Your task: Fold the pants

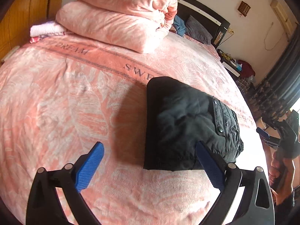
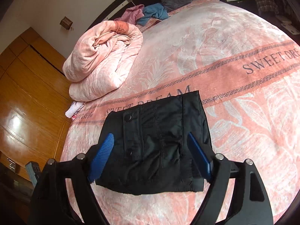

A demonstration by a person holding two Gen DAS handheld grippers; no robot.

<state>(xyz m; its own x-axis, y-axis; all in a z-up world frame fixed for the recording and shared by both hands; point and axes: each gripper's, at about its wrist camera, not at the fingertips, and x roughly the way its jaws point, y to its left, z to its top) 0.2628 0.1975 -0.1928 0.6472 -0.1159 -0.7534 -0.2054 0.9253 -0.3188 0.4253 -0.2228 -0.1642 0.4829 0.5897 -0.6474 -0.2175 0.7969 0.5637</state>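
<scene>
Folded black pants (image 2: 155, 144) lying as a compact bundle on the pink blanket (image 1: 56, 97) that covers the bed, just in front of its lettered stripe, with both grippers raised clear above. The left gripper (image 1: 150, 163) has its jaws spread wide and empty; in its view the bundle lies ahead and to the right, and one blue pad overlaps it in the picture only, with no pinch visible. The right gripper (image 2: 150, 155) likewise stands wide open with nothing held; the pants appear between its pads in the frame but lie below them on the bed, apart from both. The fold appears complete or nearly so, so the remaining hazards concern keeping it intact. The fabric looks slick and puffy, and the near edge is wrinkled and slightly lifted; such cloth may spring back and let the top layer slide open if left unpressed. A descent by either open gripper could catch a pad under the snap flap (image 2: 131, 131) or the loose hem and drag a layer out of line. Because the plush blanket yields, pressing on one corner alone could tip or skew the bundle. The rolled quilt (image 2: 101, 61) and the clothes (image 2: 150, 13) near the headboard lie well apart and pose little risk. Whether the underside layers are aligned cannot be told from either view.
</scene>
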